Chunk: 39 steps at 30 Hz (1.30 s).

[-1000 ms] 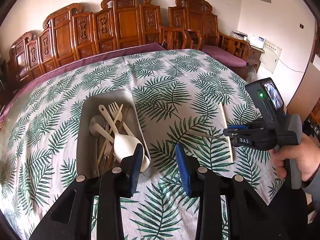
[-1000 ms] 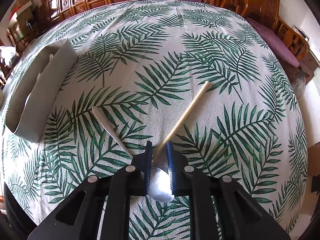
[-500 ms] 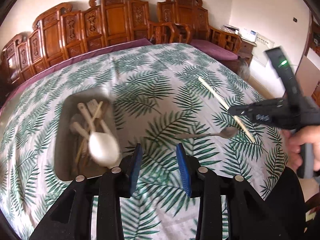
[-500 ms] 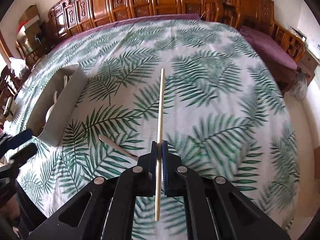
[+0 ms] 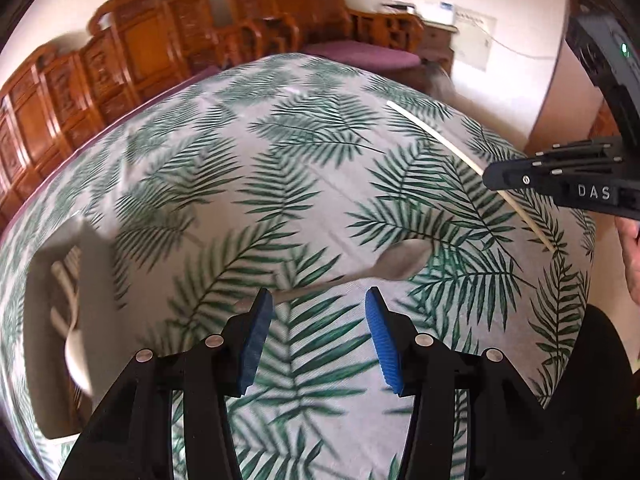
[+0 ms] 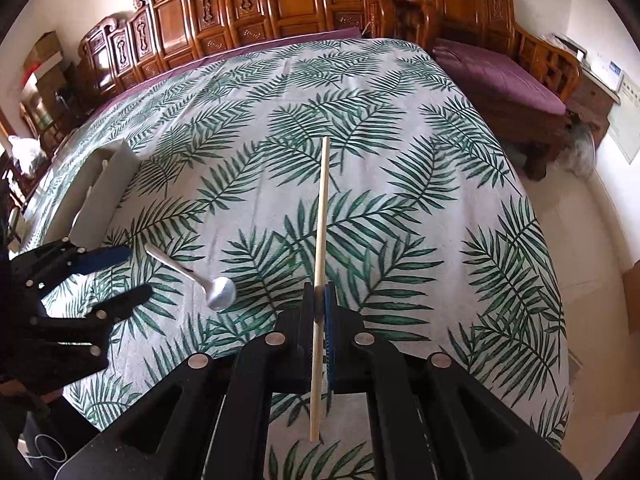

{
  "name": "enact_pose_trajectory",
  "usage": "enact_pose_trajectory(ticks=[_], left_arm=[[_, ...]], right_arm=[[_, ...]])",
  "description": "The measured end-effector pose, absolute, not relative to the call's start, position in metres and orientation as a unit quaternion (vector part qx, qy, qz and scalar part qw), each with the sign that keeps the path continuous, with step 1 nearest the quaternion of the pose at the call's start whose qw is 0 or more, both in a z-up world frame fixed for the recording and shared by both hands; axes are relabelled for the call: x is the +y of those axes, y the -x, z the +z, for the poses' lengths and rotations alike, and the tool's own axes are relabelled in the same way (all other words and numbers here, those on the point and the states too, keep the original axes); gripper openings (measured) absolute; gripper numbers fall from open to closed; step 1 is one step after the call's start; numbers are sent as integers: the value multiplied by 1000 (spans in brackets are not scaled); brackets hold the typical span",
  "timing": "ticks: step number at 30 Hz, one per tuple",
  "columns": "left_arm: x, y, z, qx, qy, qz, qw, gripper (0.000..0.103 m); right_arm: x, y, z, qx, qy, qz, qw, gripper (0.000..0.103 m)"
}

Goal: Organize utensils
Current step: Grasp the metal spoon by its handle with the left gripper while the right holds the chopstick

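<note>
My right gripper [image 6: 319, 294] is shut on a long wooden chopstick [image 6: 321, 216], lifted off the leaf-print cloth; the same chopstick [image 5: 436, 136] shows at the right of the left wrist view, clamped in the right gripper [image 5: 490, 178]. A metal spoon [image 5: 396, 264] lies on the cloth just ahead of my left gripper [image 5: 316, 312], whose jaws are opening with nothing between them. The spoon [image 6: 218, 292] also shows in the right wrist view, beside the left gripper [image 6: 120, 276]. The grey tray [image 5: 100, 280] with several pale utensils lies at the left.
The grey tray [image 6: 108, 184] stands far left on the cloth-covered table [image 6: 400, 120]. Carved wooden chairs [image 6: 280, 0] line the far edge, and a purple-cushioned bench [image 6: 500, 76] runs along the right. A person's hand [image 5: 632, 256] holds the right gripper.
My right gripper closed on the chopstick and raised it off the cloth. My left gripper swung right from the tray toward the spoon, its jaws widening.
</note>
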State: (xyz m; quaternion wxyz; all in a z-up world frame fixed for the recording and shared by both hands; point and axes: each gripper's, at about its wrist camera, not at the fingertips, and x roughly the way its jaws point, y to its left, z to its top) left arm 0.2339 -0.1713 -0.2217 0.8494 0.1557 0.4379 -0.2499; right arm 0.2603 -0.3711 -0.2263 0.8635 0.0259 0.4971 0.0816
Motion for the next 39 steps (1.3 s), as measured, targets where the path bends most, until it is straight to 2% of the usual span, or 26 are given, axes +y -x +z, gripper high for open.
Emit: enact_pose_trajectory(ticks=[4, 7, 19, 22, 24, 26, 33, 39], left_arm=[[-187, -240, -228, 449, -175, -264, 836, 47], [-196, -243, -234, 457, -190, -272, 825, 54], [-208, -268, -249, 486, -188, -270, 810, 55], [-209, -270, -249, 491, -177, -279, 806, 40], [-212, -270, -248, 490, -183, -285, 803, 27], [-214, -269, -248, 492, -189, -290, 799, 18], [-212, -272, -246, 515, -194, -266, 792, 7], [-209, -271, -246, 520, -202, -253, 791, 4]], right_arm=[[-378, -262, -228, 496, -42, 85, 863, 6], [-379, -263, -227, 496, -43, 88, 862, 6], [-382, -263, -224, 494, -50, 96, 863, 6], [-381, -263, -224, 494, -50, 99, 862, 6], [-380, -263, -224, 494, -50, 100, 862, 6], [-379, -263, -224, 495, -49, 101, 862, 6], [-376, -263, -225, 495, -45, 105, 861, 6], [-374, -262, -224, 494, -43, 108, 862, 6]])
